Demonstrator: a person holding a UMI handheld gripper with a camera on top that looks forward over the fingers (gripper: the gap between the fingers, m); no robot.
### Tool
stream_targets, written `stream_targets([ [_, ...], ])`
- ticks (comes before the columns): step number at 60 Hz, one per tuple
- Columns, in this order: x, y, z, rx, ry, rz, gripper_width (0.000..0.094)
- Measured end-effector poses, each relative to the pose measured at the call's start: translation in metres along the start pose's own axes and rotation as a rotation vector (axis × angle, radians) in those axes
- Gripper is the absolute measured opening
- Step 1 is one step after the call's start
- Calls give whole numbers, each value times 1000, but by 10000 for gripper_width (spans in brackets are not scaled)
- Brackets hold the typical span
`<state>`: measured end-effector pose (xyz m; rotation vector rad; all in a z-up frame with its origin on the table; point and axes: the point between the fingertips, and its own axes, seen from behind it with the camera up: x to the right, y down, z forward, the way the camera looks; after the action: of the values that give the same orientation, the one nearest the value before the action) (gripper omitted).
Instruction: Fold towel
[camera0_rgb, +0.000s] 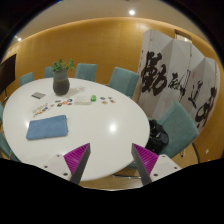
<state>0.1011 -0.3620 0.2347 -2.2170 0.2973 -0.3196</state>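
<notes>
A blue towel (47, 127) lies flat as a rectangle on the round white table (100, 130), on its left part. My gripper (111, 162) is open and empty, above the table's near edge. Its two fingers with magenta pads (76, 157) stand wide apart. The towel lies ahead of the fingers and to their left, well apart from them.
A potted plant (62, 78) stands at the table's far side, with small items (88, 99) and a card (38, 96) near it. Teal chairs (123, 82) ring the table. A folding screen with black calligraphy (175, 80) stands at the right. A black bag (158, 137) sits on a chair.
</notes>
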Motion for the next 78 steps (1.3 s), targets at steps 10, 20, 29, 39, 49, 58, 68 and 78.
stream_targets([
  [10,-9,17,-14,-14,30,-15,870],
  [20,-69,53,-21,-41,-32,4,862],
  [29,-193,82,-24,-62,-192,-15,862],
  [39,-364,82,-6,-60,-389,-61,866],
  [49,-506,65,58,-35,-463,-127,872],
  [58,-574,44,131,-25,-440,-166,867],
  [68,-597,39,199,-50,-337,-211,818],
  [78,-603,42,223,-38,-297,-257,473],
])
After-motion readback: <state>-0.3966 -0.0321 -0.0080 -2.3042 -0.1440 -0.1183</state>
